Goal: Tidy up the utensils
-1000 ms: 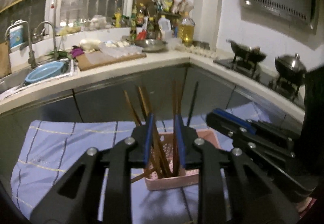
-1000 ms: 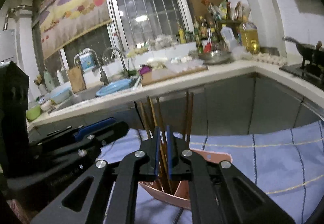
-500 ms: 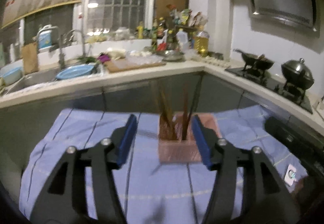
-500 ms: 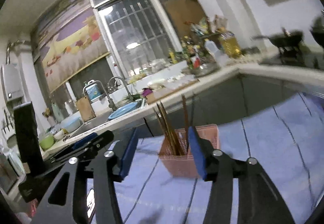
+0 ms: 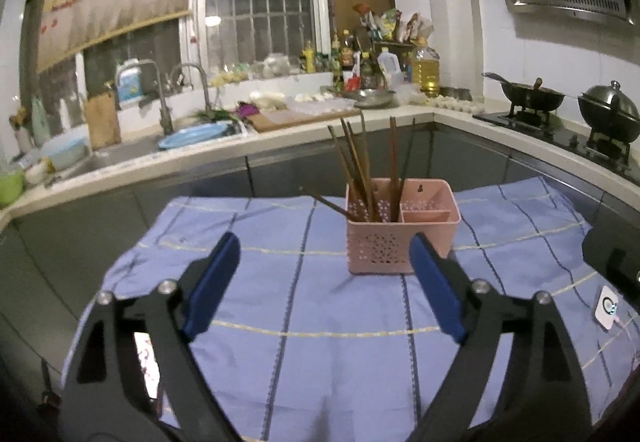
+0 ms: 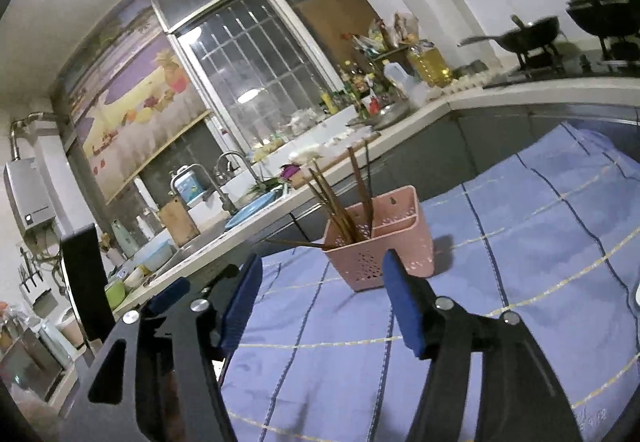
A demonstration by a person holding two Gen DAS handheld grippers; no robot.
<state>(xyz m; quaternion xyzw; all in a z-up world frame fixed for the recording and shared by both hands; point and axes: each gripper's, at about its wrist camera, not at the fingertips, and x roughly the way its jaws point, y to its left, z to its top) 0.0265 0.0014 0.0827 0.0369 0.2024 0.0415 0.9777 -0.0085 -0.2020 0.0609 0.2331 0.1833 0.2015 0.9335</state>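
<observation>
A pink perforated utensil holder stands on the blue checked cloth; it also shows in the right wrist view. Several brown chopsticks stand in its left compartment, one leaning far left over the rim; they also show in the right wrist view. The right compartments look empty. My left gripper is open and empty, a little short of the holder. My right gripper is open and empty, short of the holder too. The left gripper's body shows at the left in the right wrist view.
A kitchen counter with a sink, a blue plate and a cutting board runs behind the table. A stove with a wok and a pot is at the right. A small white device lies on the cloth's right edge.
Both grippers let go of the chopsticks, opened wide and pulled back from the holder. The chopsticks now stand in the holder.
</observation>
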